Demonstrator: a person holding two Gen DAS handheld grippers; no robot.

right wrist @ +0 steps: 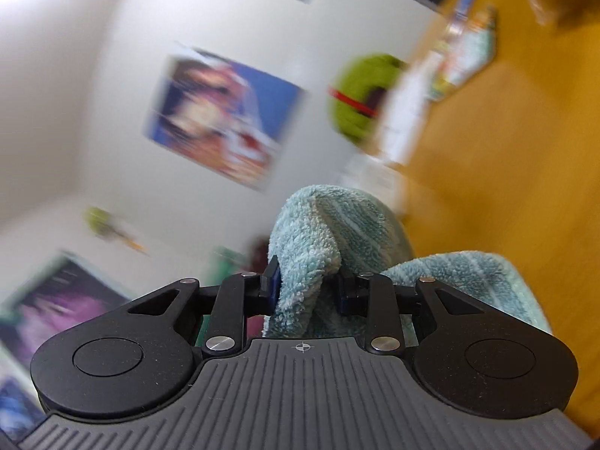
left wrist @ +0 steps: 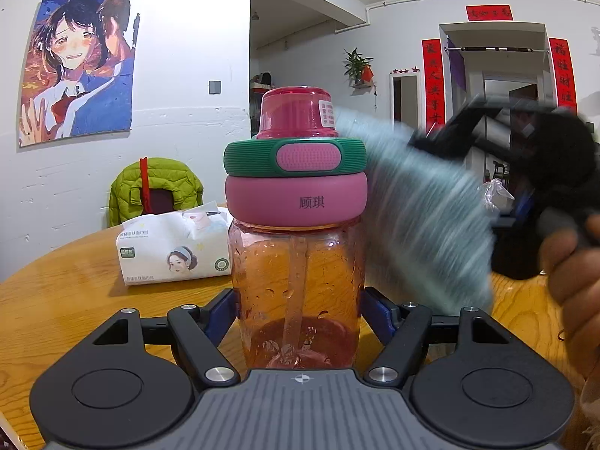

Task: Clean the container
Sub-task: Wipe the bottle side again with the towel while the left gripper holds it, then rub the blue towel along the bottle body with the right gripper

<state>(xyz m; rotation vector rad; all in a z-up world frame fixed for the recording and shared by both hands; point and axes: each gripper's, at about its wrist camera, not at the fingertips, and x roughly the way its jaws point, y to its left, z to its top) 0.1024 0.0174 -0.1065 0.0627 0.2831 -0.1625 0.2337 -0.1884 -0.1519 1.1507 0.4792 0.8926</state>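
The bottle (left wrist: 298,262) is held upright by the left gripper (left wrist: 300,311); its blue pads are pressed on both sides of the clear orange body, low down, so the jaws stand fairly wide around it. The bottle is seen just above the table (left wrist: 75,288), near the front edge; whether its base rests on the wood cannot be told. The pink cap (left wrist: 296,112) and the green ring (left wrist: 294,157) are closed on top.

A teal towel (right wrist: 311,247) is pinched in the right gripper (right wrist: 307,288), whose jaws are narrow on a fold of it. In the left view the towel (left wrist: 423,206) is blurred and is laid against the right side of the bottle, from the cap down to the body. The right gripper (left wrist: 442,142) is seen there, up and to the right, with a hand (left wrist: 573,262) below it.

To the left of the bottle a tissue pack (left wrist: 176,247) lies on the table, near but apart from it. Behind it a green jacket (left wrist: 153,187) is hung at the far table edge. Open table is seen at the left of the bottle, in front of the pack. On the right side the room is taken by the towel and the hand.
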